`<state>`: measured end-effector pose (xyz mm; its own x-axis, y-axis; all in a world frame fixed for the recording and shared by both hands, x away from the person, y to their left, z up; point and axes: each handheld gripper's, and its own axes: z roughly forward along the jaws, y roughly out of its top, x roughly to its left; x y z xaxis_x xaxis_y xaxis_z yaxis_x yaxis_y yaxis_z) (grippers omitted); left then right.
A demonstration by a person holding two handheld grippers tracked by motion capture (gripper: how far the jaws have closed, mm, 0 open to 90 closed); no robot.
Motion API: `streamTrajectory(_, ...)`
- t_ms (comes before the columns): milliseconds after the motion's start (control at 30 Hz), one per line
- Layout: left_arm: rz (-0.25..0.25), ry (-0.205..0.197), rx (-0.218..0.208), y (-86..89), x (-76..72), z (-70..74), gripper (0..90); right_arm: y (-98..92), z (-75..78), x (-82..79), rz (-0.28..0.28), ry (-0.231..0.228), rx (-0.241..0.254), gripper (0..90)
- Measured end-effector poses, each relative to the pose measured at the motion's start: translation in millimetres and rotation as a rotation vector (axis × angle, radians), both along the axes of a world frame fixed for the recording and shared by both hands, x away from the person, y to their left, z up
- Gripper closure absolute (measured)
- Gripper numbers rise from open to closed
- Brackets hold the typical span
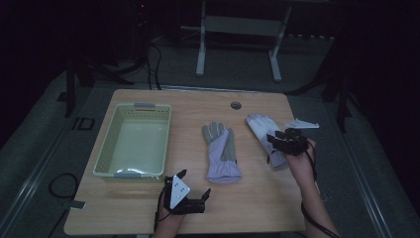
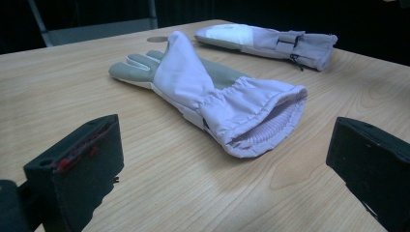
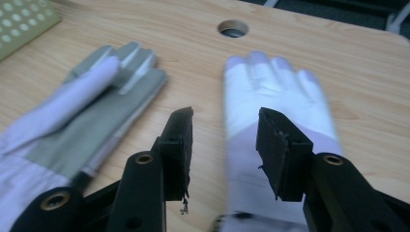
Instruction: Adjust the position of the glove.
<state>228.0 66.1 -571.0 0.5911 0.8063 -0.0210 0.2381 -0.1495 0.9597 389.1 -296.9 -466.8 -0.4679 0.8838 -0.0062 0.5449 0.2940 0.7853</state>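
Observation:
Two pale lilac gloves lie flat on the wooden table. The middle glove [image 1: 220, 151] [image 2: 212, 96] [image 3: 82, 111] has a grey palm, and its cuff faces the near edge. The right glove [image 1: 260, 126] [image 2: 261, 38] [image 3: 275, 92] lies white side up with its fingers pointing away. My right gripper [image 1: 271, 144] [image 3: 225, 130] hovers over that glove's wrist part with its jaws apart and nothing pressed between them. My left gripper [image 1: 194, 183] [image 2: 227, 145] rests low near the front edge. Its jaws are wide open and point at the middle glove's cuff.
A pale green perforated basket [image 1: 133, 106] stands empty at the table's left. A round cable hole [image 1: 236, 105] [image 3: 233, 28] sits near the far edge. Bare wood lies between the gloves and along the front. Dark floor and a metal frame [image 1: 237, 29] are beyond the table.

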Motion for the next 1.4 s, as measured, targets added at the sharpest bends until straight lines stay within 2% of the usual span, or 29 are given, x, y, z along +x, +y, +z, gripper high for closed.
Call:
streamTrajectory(133, 0.0, 0.001, -0.001, 0.0, 0.1, 0.0, 0.0, -15.4, -2.4, 7.5, -0.011, 0.003, 0.017, 57.6)
streamTrajectory(267, 0.001, 0.002, -0.003, 0.2, 0.2, 0.0, 0.0, -25.8, -5.4, 15.2, 0.002, -0.008, 0.041, 57.5)
streamTrajectory(433, 0.002, 0.003, -0.004, 0.5, 0.4, 0.0, 0.0, -33.0, -7.7, 27.4, 0.02, -0.011, 0.026, 57.0)
streamTrajectory(600, 0.003, 0.003, -0.005, 0.5, 0.3, 0.0, 0.0, -36.1, -9.1, 37.5, 0.039, -0.004, 0.043, 52.9)
streamTrajectory(667, 0.003, 0.002, -0.004, 0.5, 0.2, 0.0, 0.0, -36.5, -13.2, 42.5, 0.042, 0.015, 0.057, 51.3)
streamTrajectory(800, 0.003, 0.002, -0.005, 0.6, 0.2, 0.0, 0.0, -33.5, -25.9, 49.8, 0.046, 0.042, 0.032, 49.9)
streamTrajectory(933, 0.001, 0.003, -0.004, 0.8, 0.3, 0.0, 0.0, -31.8, -44.5, 57.8, 0.048, 0.101, -0.01, 48.3)
streamTrajectory(967, 0.002, 0.003, -0.004, 0.7, 0.2, 0.0, 0.0, -32.1, -51.0, 60.1, 0.036, 0.121, -0.039, 50.4)
streamTrajectory(1000, 0.001, 0.002, -0.004, 0.6, 0.2, 0.0, 0.0, -30.7, -60.0, 62.7, 0.008, 0.154, -0.123, 50.3)
streamTrajectory(1033, 0.002, 0.001, -0.004, 0.5, 0.1, 0.0, 0.0, -32.2, -69.1, 64.7, 0.016, 0.172, -0.124, 52.6)
streamTrajectory(1067, 0.001, 0.002, -0.004, 0.5, 0.2, -0.1, 0.0, -37.5, -72.4, 65.3, 0.011, 0.175, -0.048, 54.8)
streamTrajectory(1100, 0.0, 0.001, -0.003, 0.4, 0.2, 0.0, 0.0, -41.5, -73.9, 65.4, 0.009, 0.178, -0.006, 59.4)
streamTrajectory(1133, -0.001, 0.003, -0.002, 0.3, 0.2, 0.0, 0.0, -42.3, -74.7, 64.3, 0.019, 0.175, 0.008, 61.5)
streamTrajectory(1333, -0.001, 0.005, 0.001, -0.2, 0.5, 0.1, 0.0, -38.1, -75.9, 59.5, -0.001, 0.152, 0.008, 65.8)
streamTrajectory(1400, 0.0, 0.004, 0.0, -0.1, 0.5, 0.0, 0.0, -37.0, -76.1, 57.6, -0.009, 0.147, 0.024, 69.8)
